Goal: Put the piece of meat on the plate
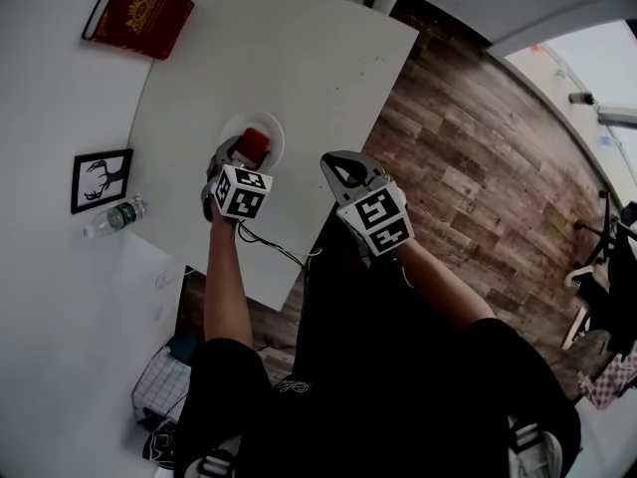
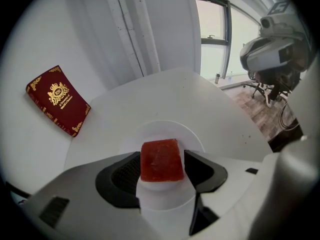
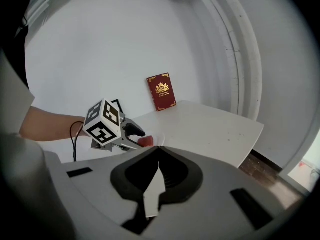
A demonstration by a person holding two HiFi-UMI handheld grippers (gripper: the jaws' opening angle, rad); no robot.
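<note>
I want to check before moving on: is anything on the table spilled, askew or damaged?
Nothing stands out. The red rectangular piece of meat appears to rest inside the round white plate on the white table, between the left gripper's open fingers. No spill or damage shows.

Black short-sleeved clothing [image 1: 398,386], grey left gripper [image 1: 249,151] and right gripper [image 1: 336,167], black-lined jaws, black-and-white marker cubes [image 1: 243,191], black cable [image 1: 275,248]

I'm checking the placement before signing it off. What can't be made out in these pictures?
Underside of the meat: left gripper view, hidden by the body of the left gripper; plate contact unclear.
Near rim of the plate: head view, behind that gripper.
Label on the bottle: head view, too small.
Title on the book: too small in every view.
</note>
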